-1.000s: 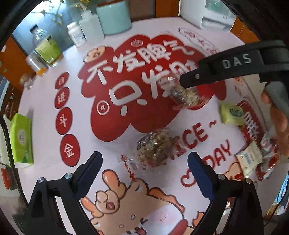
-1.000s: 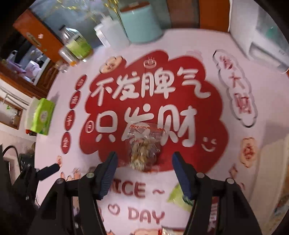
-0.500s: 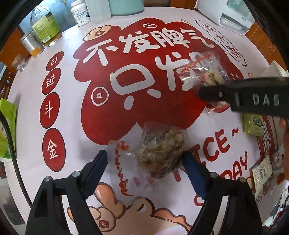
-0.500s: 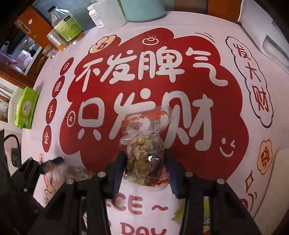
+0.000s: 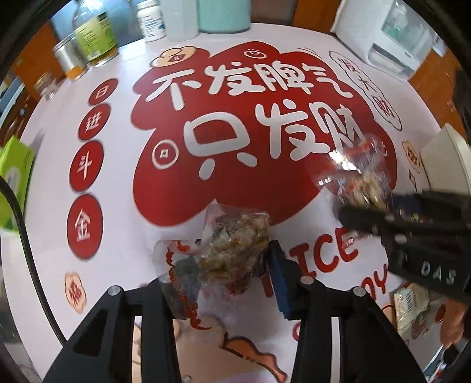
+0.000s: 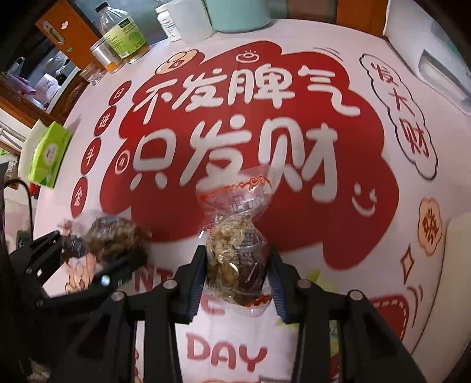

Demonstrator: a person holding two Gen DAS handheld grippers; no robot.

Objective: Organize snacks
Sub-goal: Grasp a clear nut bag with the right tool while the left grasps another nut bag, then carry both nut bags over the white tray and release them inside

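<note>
Two clear snack bags of brown nuts with red print. My left gripper [image 5: 217,274] is shut on one bag [image 5: 232,250] and holds it above the mat; that bag also shows in the right wrist view [image 6: 114,238]. My right gripper [image 6: 235,274] is shut on the other bag [image 6: 235,250], its top flap sticking up. In the left wrist view this second bag [image 5: 362,182] hangs from the right gripper at the right. More small snack packets [image 5: 409,303] lie at the right edge.
A red and white printed mat [image 5: 235,117] covers the table. Bottles and jars [image 5: 94,38], a teal canister [image 5: 223,14] and a white appliance [image 5: 403,44] stand along the back. A green tissue box [image 6: 48,153] sits at the left.
Both grippers closed on their snack bags and lifted them off the mat. The right gripper moved lower and to the right in the left wrist view.
</note>
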